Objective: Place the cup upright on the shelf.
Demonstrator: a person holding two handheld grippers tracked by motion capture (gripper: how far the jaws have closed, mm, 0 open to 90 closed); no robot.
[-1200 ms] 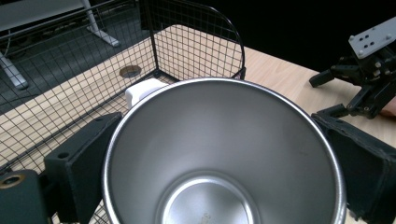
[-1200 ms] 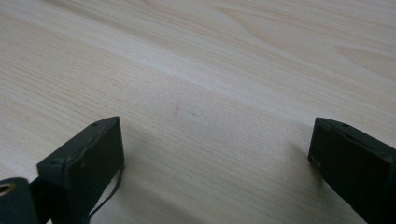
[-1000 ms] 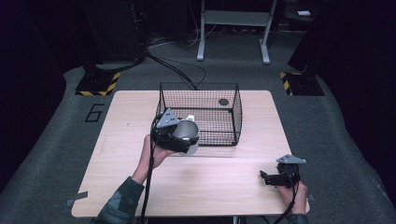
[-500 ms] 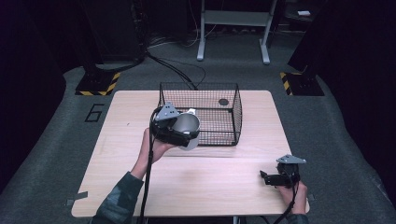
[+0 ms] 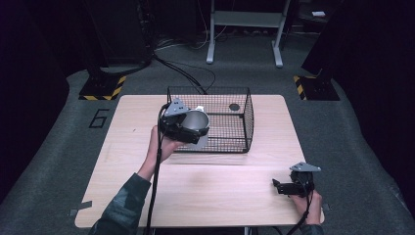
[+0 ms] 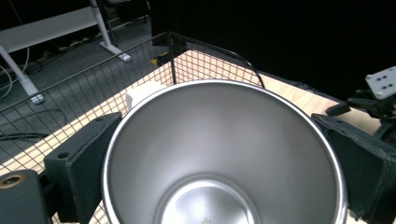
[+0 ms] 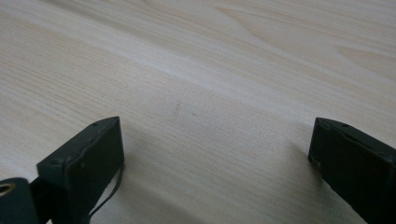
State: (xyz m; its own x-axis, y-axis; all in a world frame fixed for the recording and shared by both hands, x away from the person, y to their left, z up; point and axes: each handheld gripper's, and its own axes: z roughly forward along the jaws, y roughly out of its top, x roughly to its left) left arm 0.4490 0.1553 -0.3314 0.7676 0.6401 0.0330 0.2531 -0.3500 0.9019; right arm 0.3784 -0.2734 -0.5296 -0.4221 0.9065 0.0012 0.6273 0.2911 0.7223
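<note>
Clamping a steel cup (image 5: 195, 122) between its jaws, the left hand-held gripper (image 5: 182, 126) holds it at the left front corner of the wire basket (image 5: 247, 117), just left of the high view's centre. At lower right, the right hand-held gripper (image 5: 288, 186) rests on the wooden surface (image 5: 220, 191), jaws wide apart.
</note>
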